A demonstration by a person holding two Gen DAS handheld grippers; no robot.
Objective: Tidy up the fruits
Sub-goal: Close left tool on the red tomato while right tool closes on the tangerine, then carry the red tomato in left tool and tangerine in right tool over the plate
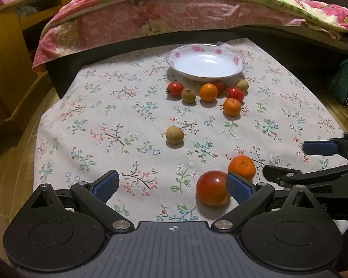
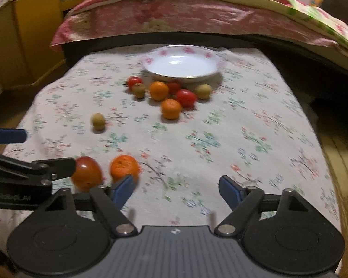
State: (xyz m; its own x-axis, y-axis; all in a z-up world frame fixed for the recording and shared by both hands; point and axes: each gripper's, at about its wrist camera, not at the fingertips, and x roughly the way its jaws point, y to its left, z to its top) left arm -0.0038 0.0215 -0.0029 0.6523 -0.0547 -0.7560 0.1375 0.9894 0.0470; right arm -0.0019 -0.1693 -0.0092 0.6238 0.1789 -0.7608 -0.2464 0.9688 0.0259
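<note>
A white plate with a pink flower rim stands empty at the far side of the floral cloth. In front of it lie several small fruits: tomatoes, oranges and brownish longans. A lone longan lies mid-cloth. A large red tomato and an orange lie near me. My left gripper is open, the tomato just inside its right finger. My right gripper is open and empty, the orange at its left finger.
The floral cloth covers a small table. A bed with pink quilts runs along the far side. A yellow wooden cabinet stands at the left. The wooden floor shows at the right.
</note>
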